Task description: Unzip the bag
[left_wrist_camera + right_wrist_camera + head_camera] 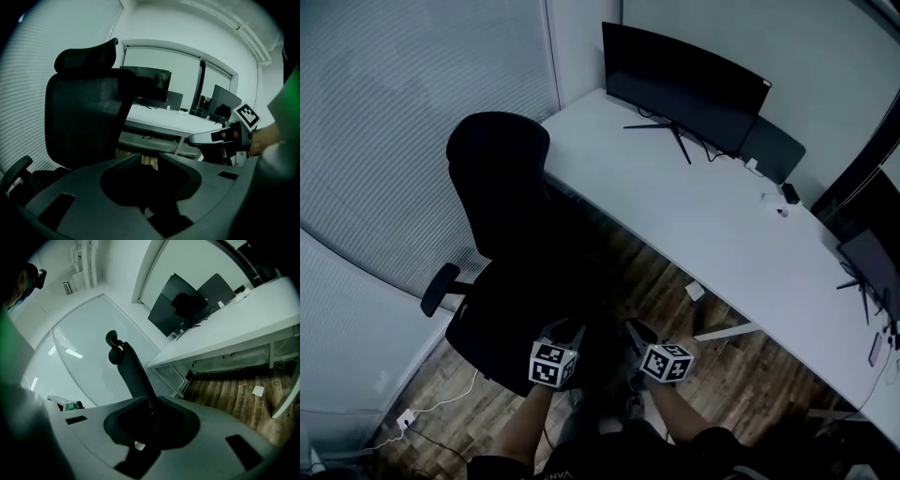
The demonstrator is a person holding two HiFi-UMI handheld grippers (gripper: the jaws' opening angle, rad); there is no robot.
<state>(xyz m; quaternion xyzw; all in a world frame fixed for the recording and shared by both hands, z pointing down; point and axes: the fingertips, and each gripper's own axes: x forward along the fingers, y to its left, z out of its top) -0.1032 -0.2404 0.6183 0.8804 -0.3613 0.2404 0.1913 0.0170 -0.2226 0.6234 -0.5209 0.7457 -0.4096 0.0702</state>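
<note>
Head view shows no bag; left gripper (565, 335) and right gripper (639, 336), jaws nearly closed on nothing, face the chair (502, 234), left nearer

Head view steeply down, gripper views low, forward — all share chair (502, 234), desk (712, 216)

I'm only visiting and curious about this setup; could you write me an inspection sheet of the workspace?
Surface: white desk along the wall.
Job's things: nothing seen, no bag in view.
Clutter: monitor on the desk; black chair beside it; paper scrap on the floor.
Grippers: left gripper and right gripper both shut, holding nothing.
Cables: white cable on the floor by the wall.
Surroundings: window blinds, wooden floor.
</note>
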